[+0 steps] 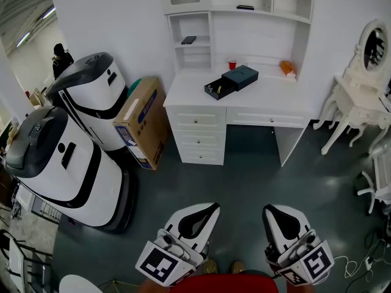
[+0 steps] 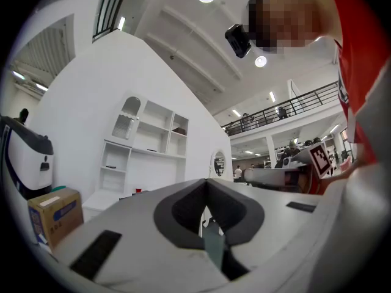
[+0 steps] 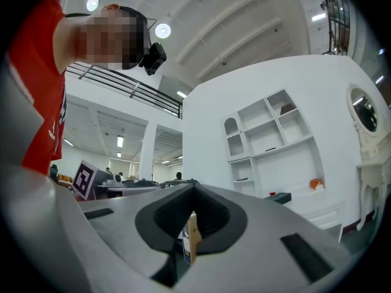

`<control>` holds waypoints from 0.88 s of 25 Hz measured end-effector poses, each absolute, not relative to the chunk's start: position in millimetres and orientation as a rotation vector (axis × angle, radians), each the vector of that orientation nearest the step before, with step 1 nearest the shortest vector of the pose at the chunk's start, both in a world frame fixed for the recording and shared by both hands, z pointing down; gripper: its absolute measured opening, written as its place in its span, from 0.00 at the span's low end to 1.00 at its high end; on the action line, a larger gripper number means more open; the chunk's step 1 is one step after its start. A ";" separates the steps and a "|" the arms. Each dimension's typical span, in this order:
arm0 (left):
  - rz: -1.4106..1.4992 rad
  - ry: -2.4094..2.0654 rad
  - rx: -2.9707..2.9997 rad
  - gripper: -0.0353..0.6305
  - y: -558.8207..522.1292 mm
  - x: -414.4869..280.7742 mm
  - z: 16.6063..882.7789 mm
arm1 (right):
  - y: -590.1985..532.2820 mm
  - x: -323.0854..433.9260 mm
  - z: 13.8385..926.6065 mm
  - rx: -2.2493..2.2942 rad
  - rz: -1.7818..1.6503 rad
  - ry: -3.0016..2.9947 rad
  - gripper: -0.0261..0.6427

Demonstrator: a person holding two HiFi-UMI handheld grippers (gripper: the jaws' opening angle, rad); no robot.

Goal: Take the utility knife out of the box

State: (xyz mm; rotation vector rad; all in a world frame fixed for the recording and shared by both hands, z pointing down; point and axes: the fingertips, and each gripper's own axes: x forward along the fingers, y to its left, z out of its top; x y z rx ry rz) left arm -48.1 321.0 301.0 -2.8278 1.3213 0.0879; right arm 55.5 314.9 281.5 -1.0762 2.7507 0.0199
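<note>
A dark box (image 1: 240,77) lies on the white desk (image 1: 183,93) far ahead, its drawer (image 1: 217,89) pulled out toward the left. Something small and yellow lies in the drawer; I cannot tell if it is the utility knife. My left gripper (image 1: 210,207) and right gripper (image 1: 271,210) are low at the bottom of the head view, well short of the desk. Both are shut with nothing held. The left gripper (image 2: 206,182) points level at the desk and shelves. The right gripper (image 3: 194,185) points slightly upward, and the box (image 3: 281,196) shows small to its right.
Two large white and black machines (image 1: 67,163) stand at the left, with a cardboard box (image 1: 142,122) leaning beside the desk drawers. A red cup (image 1: 232,64) and an orange item (image 1: 286,68) sit on the desk. A white vanity table (image 1: 360,96) and floor cables (image 1: 360,262) are at the right.
</note>
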 end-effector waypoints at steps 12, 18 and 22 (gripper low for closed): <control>0.163 1.314 -2.786 0.07 290.1 -93.9 295.5 | 297.1 25.2 281.6 -1.134 0.041 2.757 0.04; 0.166 1.340 -2.772 0.07 264.4 -106.2 295.5 | 272.0 19.9 280.8 -1.127 0.044 2.762 0.04; 0.137 1.376 -2.768 0.08 242.7 -113.7 299.6 | 247.1 16.0 283.7 -1.108 0.039 2.759 0.04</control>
